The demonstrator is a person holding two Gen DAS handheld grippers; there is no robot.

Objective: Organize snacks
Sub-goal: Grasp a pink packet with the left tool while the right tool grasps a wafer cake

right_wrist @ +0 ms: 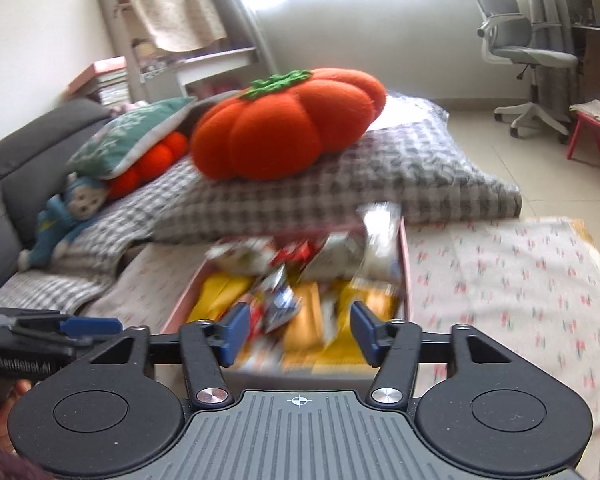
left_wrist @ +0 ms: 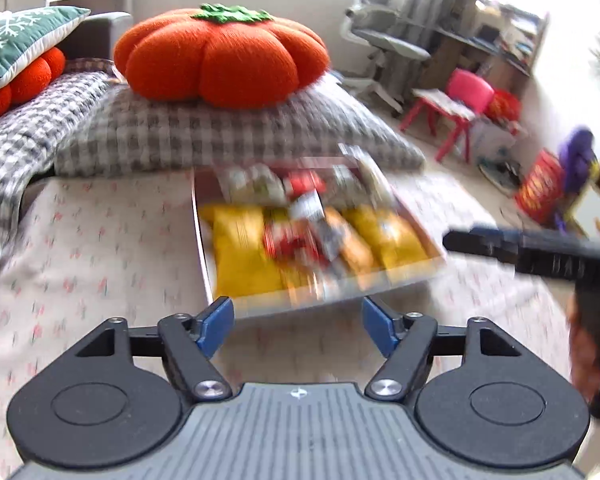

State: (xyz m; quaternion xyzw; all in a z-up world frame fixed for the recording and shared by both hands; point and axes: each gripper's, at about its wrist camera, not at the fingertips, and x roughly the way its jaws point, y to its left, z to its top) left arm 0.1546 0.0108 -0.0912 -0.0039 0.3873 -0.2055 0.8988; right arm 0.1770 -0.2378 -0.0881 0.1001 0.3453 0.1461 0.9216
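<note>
A shallow pink box (left_wrist: pixel 199 236) lies on the flowered sheet, filled with snack packets, all blurred. Yellow packets (left_wrist: pixel 242 248) lie at its near side, red and white ones (left_wrist: pixel 300 184) at its far side. My left gripper (left_wrist: pixel 298 318) stands open just short of the box's near edge, with nothing between its fingers. In the right wrist view the same box (right_wrist: pixel 405 264) holds yellow packets (right_wrist: pixel 220 292) and small red ones (right_wrist: pixel 296 250). My right gripper (right_wrist: pixel 298 326) is open above the near end of the box and holds nothing. The right gripper's fingers (left_wrist: pixel 496 240) also reach in from the right.
A big orange pumpkin cushion (left_wrist: pixel 220 56) rests on a grey checked pillow (left_wrist: pixel 228 136) right behind the box. Flowered sheet (right_wrist: pixel 508 280) spreads around it. A sofa (right_wrist: pixel 24 152) with a blue doll (right_wrist: pixel 68 216) lies left. An office chair (right_wrist: pixel 528 56) and red child's chair (left_wrist: pixel 456 108) stand on the floor.
</note>
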